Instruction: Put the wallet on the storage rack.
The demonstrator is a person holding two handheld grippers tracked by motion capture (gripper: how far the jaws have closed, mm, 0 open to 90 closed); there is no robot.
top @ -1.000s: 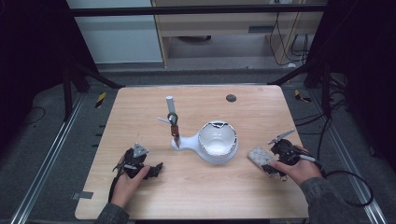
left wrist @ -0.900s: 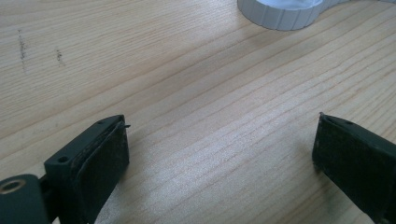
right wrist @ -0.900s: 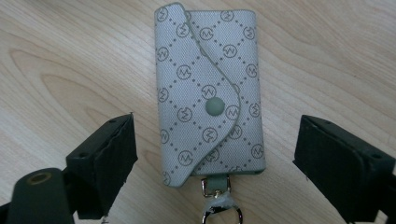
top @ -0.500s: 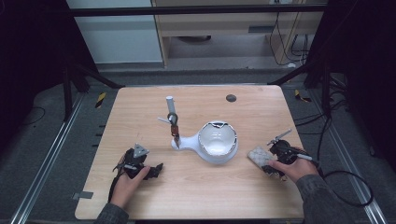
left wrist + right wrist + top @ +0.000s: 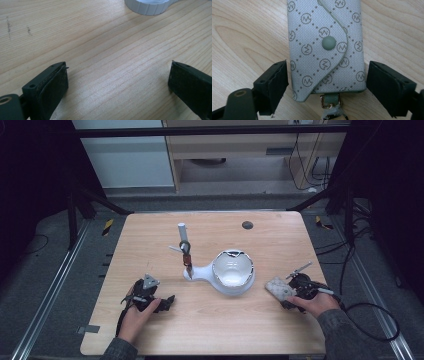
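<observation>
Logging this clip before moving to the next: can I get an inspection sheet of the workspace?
Surface: wooden table, faint marks.
Job's things: patterned grey key pouch, flat, snap closed, between the right gripper's jaws.
Clutter: white bowl-shaped stand; upright post with carabiner; dark round disc.
Grippers: left gripper open over bare wood; right gripper has just been closing, pads not yet touching the pouch.
Cables: black cable behind the right gripper.
Surroundings: dark frame, grey floor.

woven cloth pouch [image 5: 325, 47], matt wood table [image 5: 244, 37]
</observation>
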